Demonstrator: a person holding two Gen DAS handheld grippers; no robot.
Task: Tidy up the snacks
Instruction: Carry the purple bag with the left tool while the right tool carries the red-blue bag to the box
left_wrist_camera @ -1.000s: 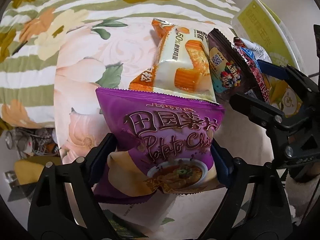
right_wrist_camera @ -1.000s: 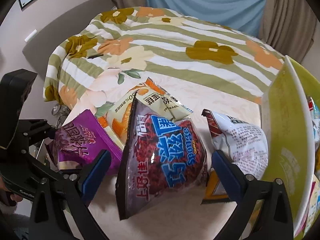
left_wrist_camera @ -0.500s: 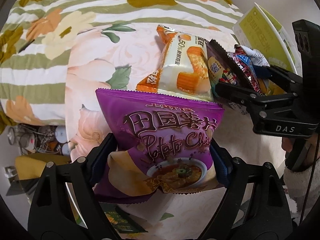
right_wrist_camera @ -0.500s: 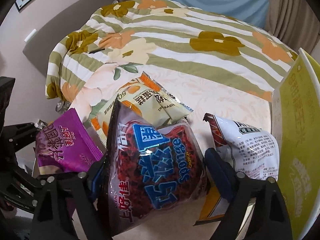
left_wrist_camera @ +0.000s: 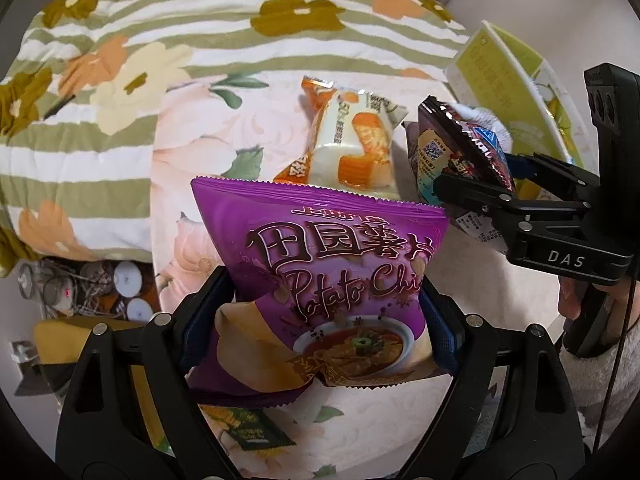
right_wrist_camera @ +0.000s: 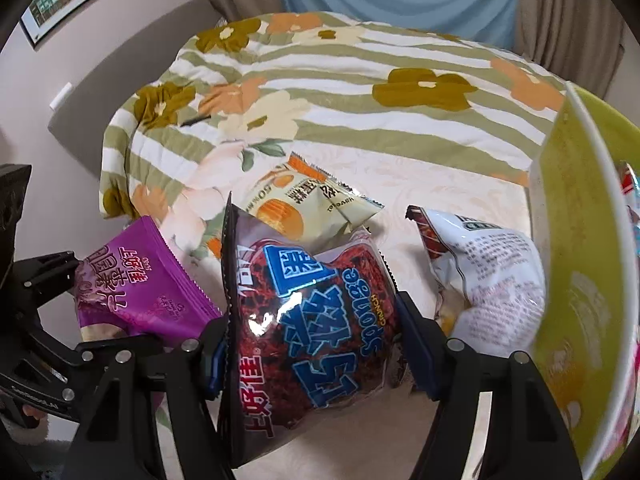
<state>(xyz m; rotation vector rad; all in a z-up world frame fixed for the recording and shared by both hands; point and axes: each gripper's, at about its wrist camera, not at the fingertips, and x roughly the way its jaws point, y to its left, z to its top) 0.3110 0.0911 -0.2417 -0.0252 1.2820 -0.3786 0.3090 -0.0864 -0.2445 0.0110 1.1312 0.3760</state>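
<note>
My left gripper (left_wrist_camera: 320,320) is shut on a purple potato chip bag (left_wrist_camera: 324,276) and holds it above the table; the bag also shows in the right wrist view (right_wrist_camera: 136,284). My right gripper (right_wrist_camera: 308,356) is shut on a dark red Sponge Crunch bag (right_wrist_camera: 312,328), seen edge-on in the left wrist view (left_wrist_camera: 452,152). An orange and cream snack pack (left_wrist_camera: 352,148) lies on the table beyond both (right_wrist_camera: 308,208). A white and red bag (right_wrist_camera: 484,264) lies beside the yellow-green box (right_wrist_camera: 580,280) on the right.
A round table (left_wrist_camera: 480,288) carries a pale floral cloth. A bed with a green striped floral quilt (right_wrist_camera: 340,80) lies behind it. A small dark green packet (left_wrist_camera: 252,432) lies near the table's front edge. Clutter sits on the floor at left (left_wrist_camera: 92,288).
My right gripper has closed onto the Sponge Crunch bag and lifted it. My left gripper still holds the purple bag and has risen a little.
</note>
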